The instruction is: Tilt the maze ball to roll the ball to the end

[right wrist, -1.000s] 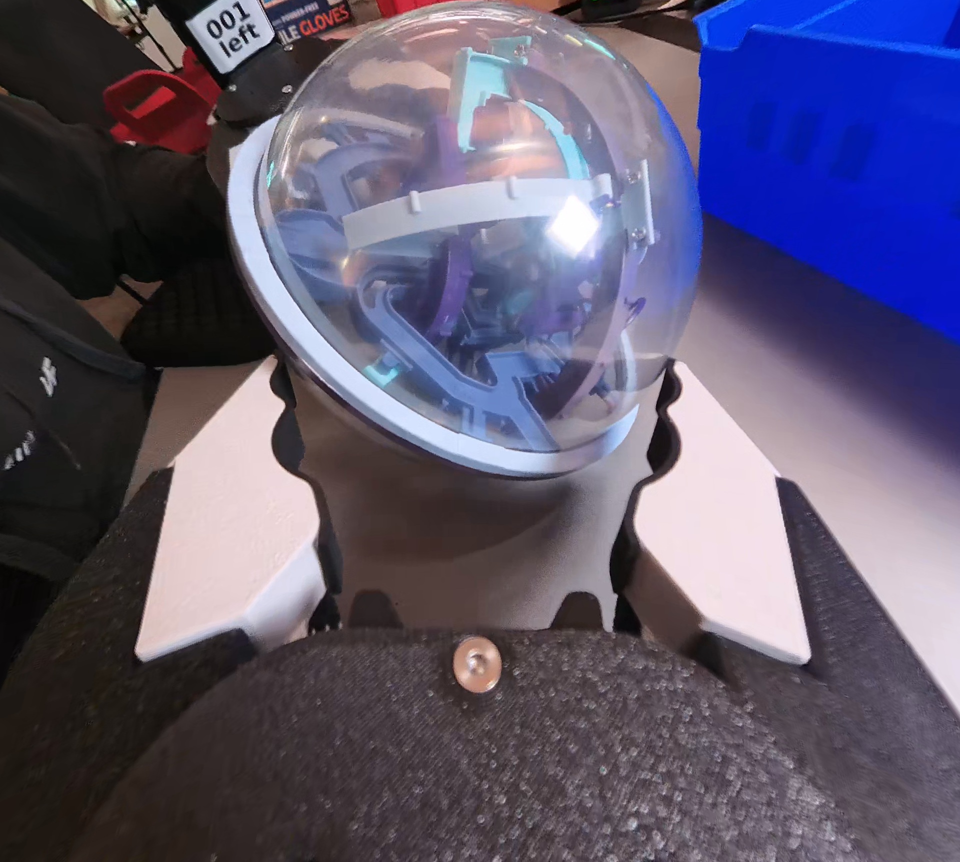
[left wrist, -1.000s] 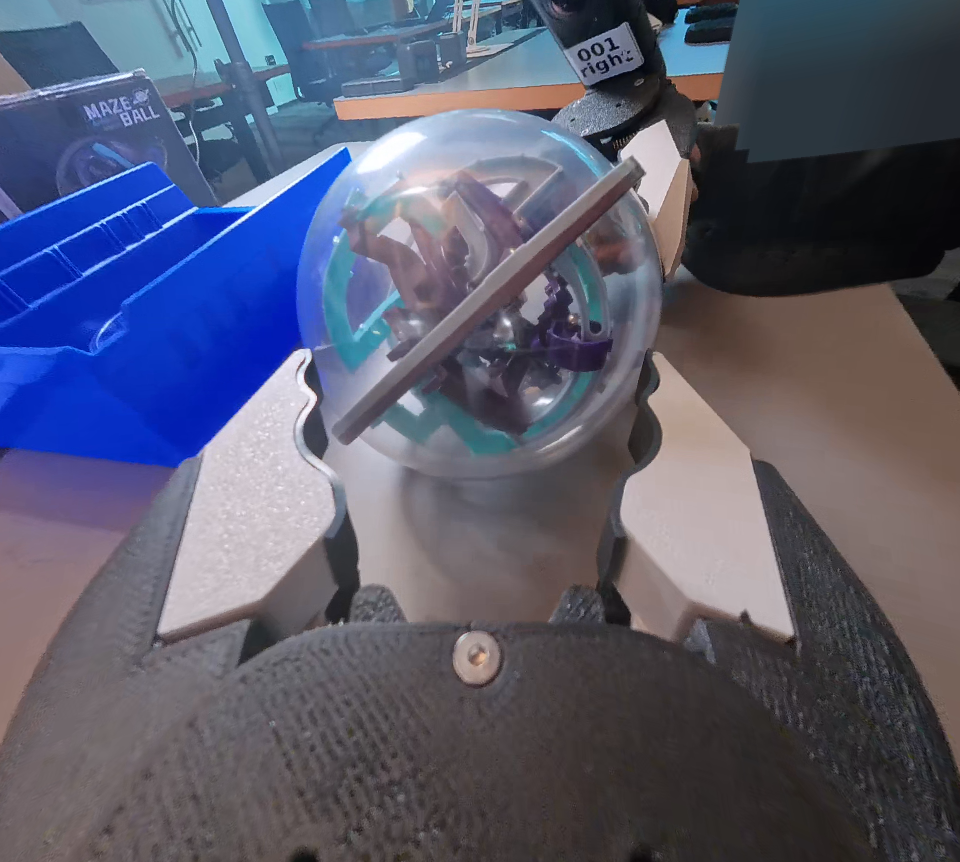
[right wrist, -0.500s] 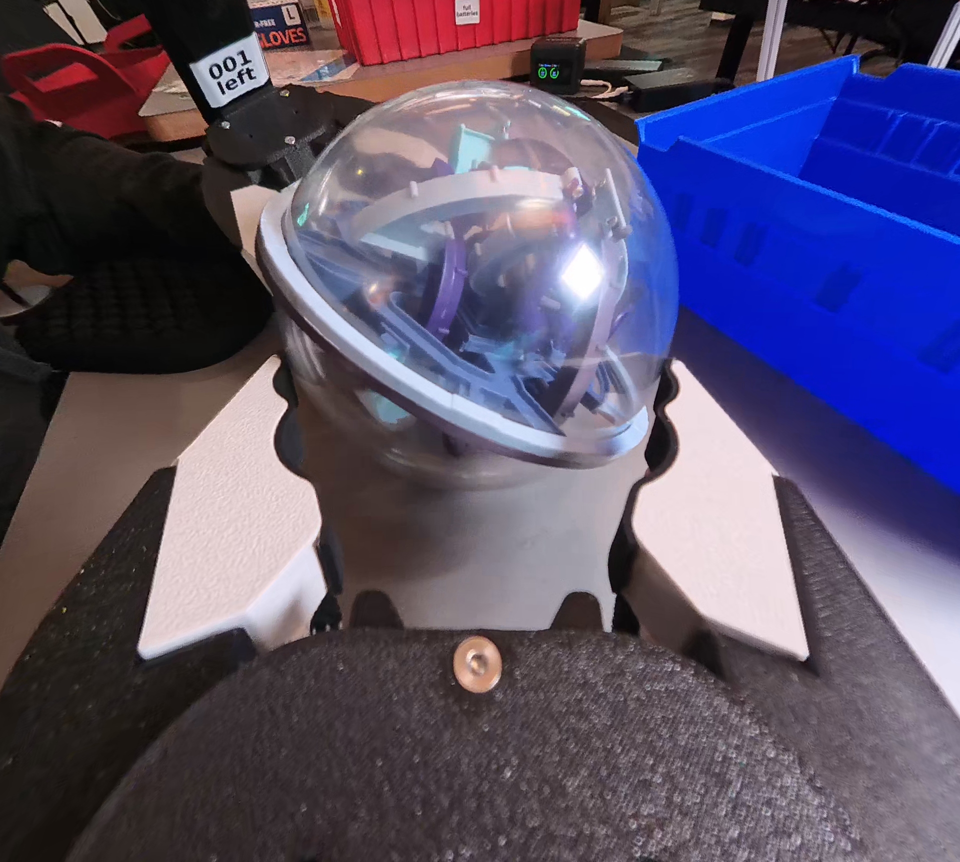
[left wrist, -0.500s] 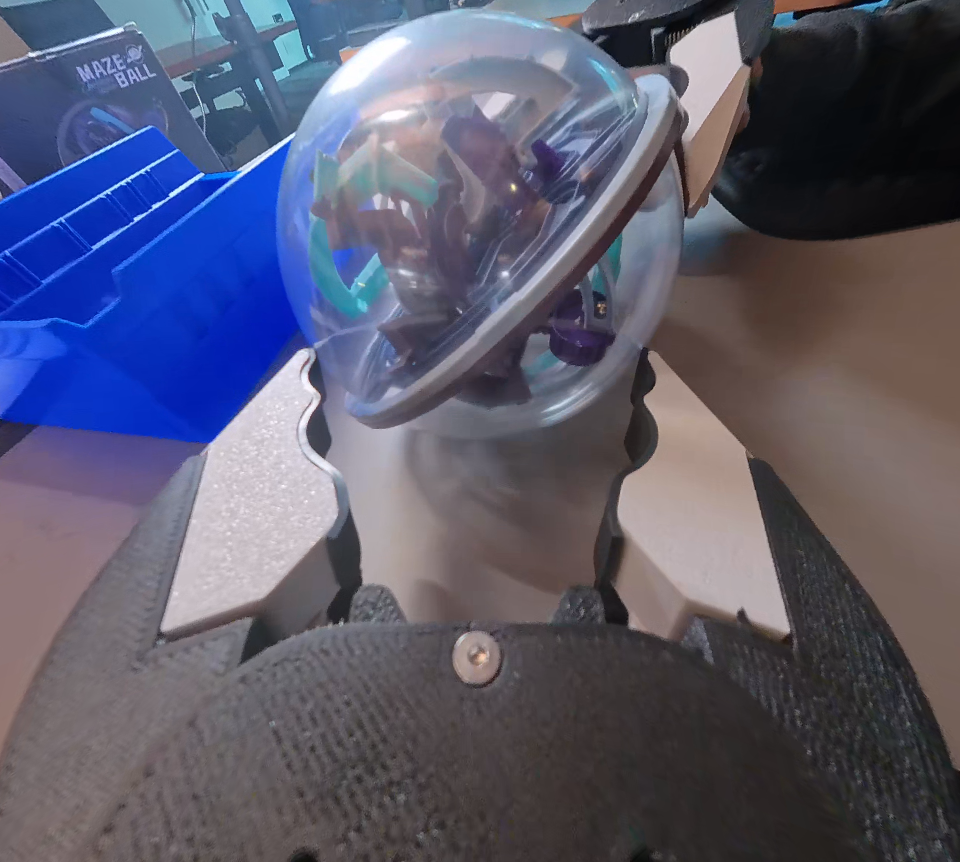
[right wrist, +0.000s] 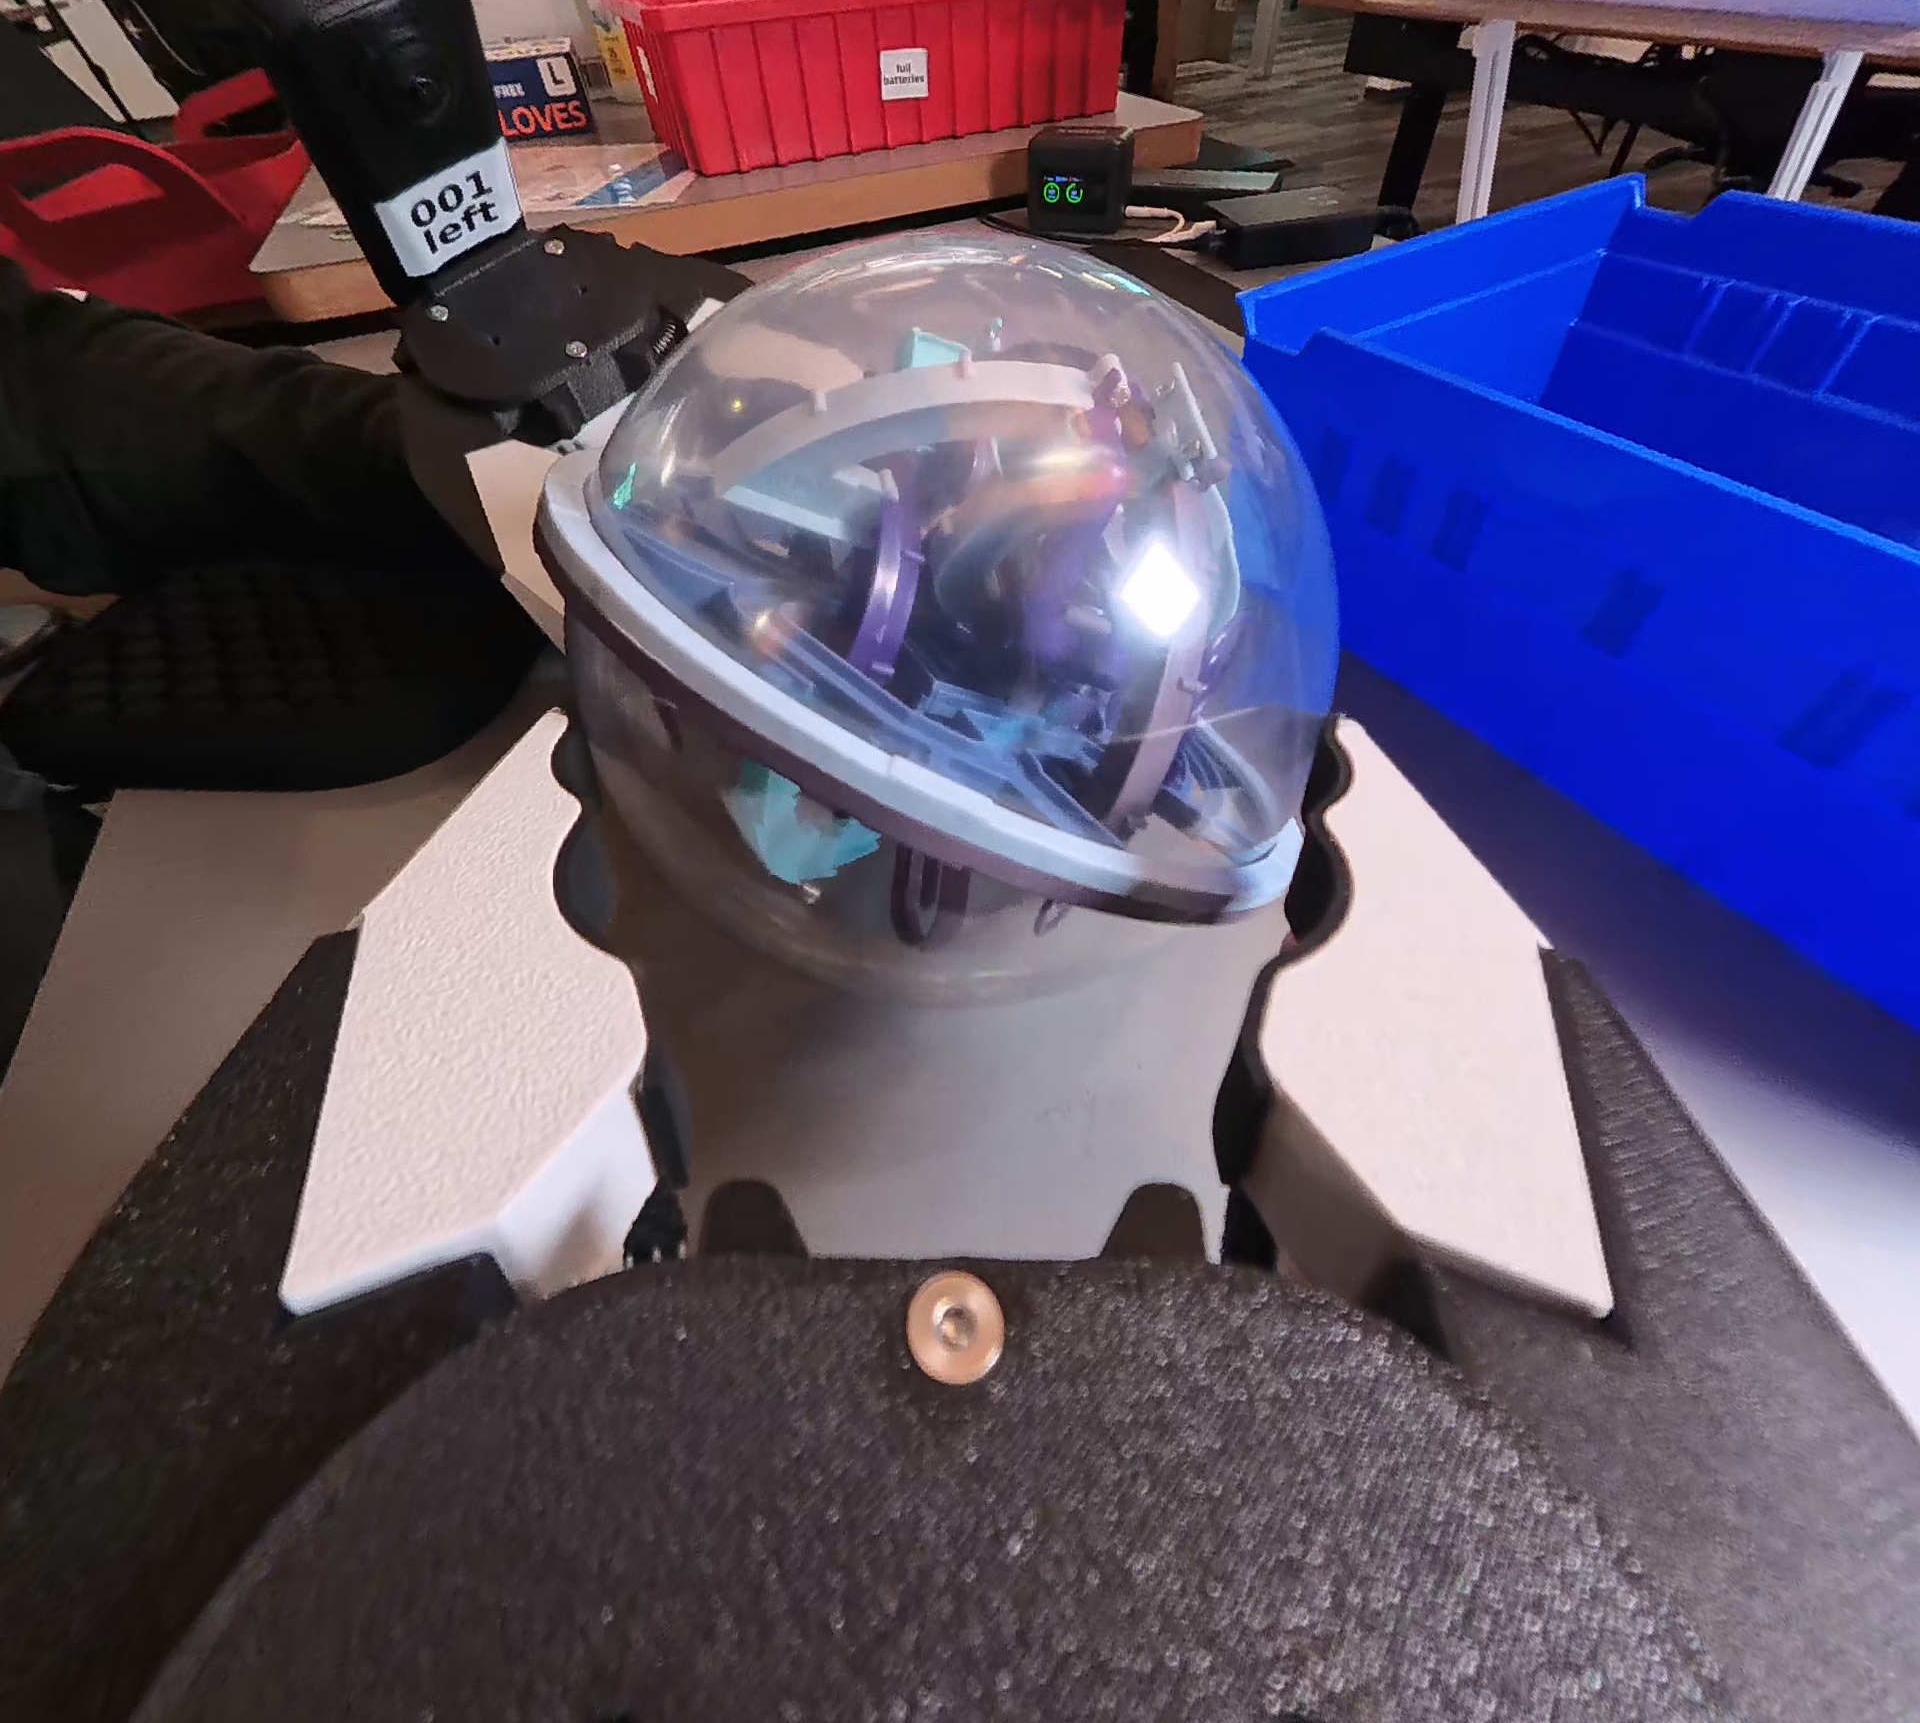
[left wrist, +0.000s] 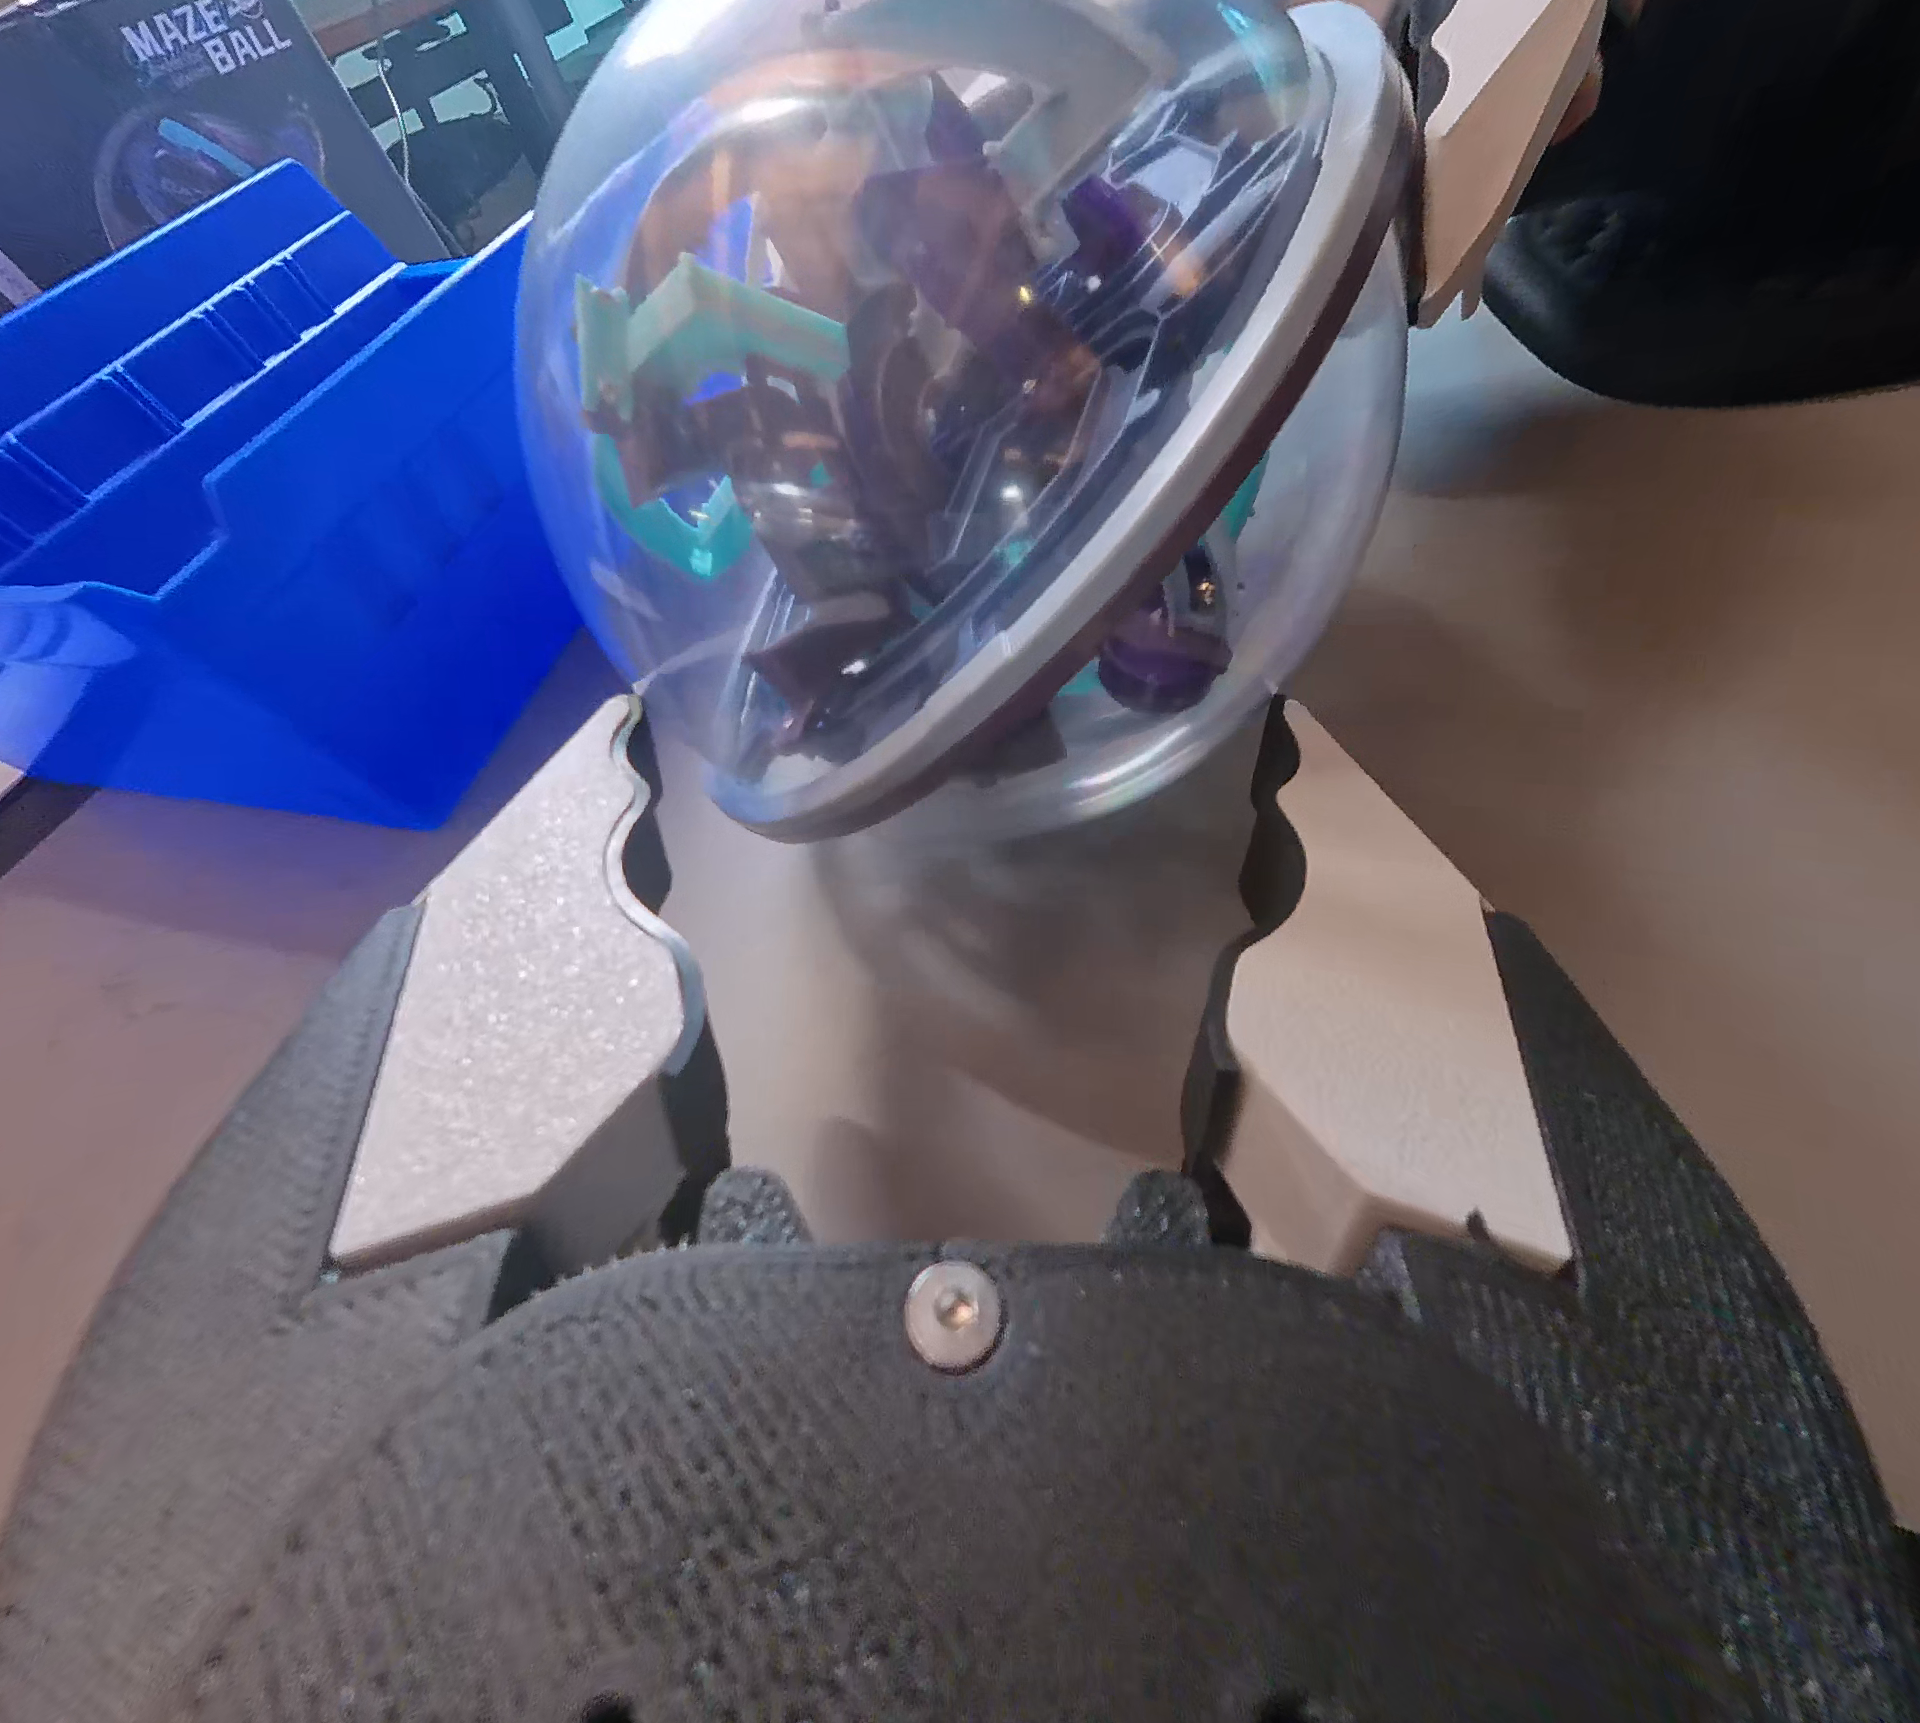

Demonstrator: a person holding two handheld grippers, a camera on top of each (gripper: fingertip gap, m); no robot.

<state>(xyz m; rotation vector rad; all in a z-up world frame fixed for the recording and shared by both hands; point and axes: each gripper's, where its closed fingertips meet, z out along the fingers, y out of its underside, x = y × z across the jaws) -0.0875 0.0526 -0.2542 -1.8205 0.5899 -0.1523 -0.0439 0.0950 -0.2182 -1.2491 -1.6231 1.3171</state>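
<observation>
The maze ball (left wrist: 935, 323) is a clear sphere with a grey equator ring and purple, teal and brown tracks inside. It is held between my two grippers, which face each other. My left gripper (left wrist: 956, 728) has its wide-set fingertips pressed on the ball's lower sides. My right gripper (right wrist: 951, 738) grips the ball (right wrist: 935, 582) the same way from the opposite side. The ring runs tilted, high towards the right gripper's finger (left wrist: 1486, 115). The left gripper's body (right wrist: 540, 333) shows behind the ball. I cannot pick out the small ball inside.
A blue divided bin (left wrist: 260, 530) stands close beside the ball, and also shows in the right wrist view (right wrist: 1610, 530). The toy's dark box (left wrist: 156, 115) stands behind it. The tan table (left wrist: 1610, 738) runs underneath. A person's dark sleeves (right wrist: 208, 478) are behind. A red bin (right wrist: 883, 52) sits far back.
The ball has rolled in the grip: the grey ring went from edge-on to showing its broad face. The right gripper has tipped up, so the ball sits lower in its view.
</observation>
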